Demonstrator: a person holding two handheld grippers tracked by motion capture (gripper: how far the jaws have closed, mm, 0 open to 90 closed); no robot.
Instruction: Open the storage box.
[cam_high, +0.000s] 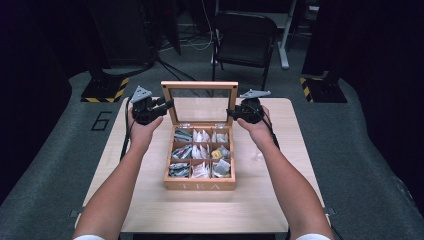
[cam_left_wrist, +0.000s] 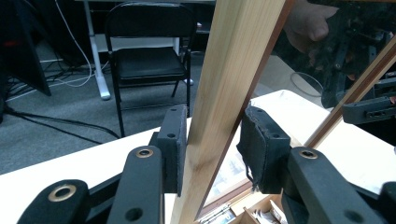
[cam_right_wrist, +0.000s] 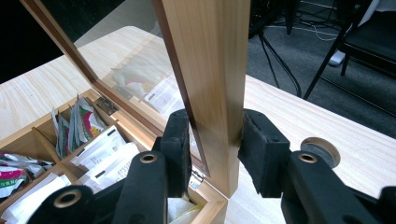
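Overhead, I see my left tongs and right tongs flanking the upright lid of the tea box, one on each side rail. The box is pale, square-cornered wood on a light wood-grain tabletop, split into nine compartments stuffed with paper and foil sachets.

Through the left gripper view, my left tongs are clamped on the lid's left rail: smooth, straight-grained timber between two matte black pads, one frayed at its edge. Glass sits just beyond the rail.

Through the right gripper view, my right tongs straddle the right rail, both pads against it. White sachets lie left of them, a small brass hinge further back, and a round disc rests on the tabletop to their right.
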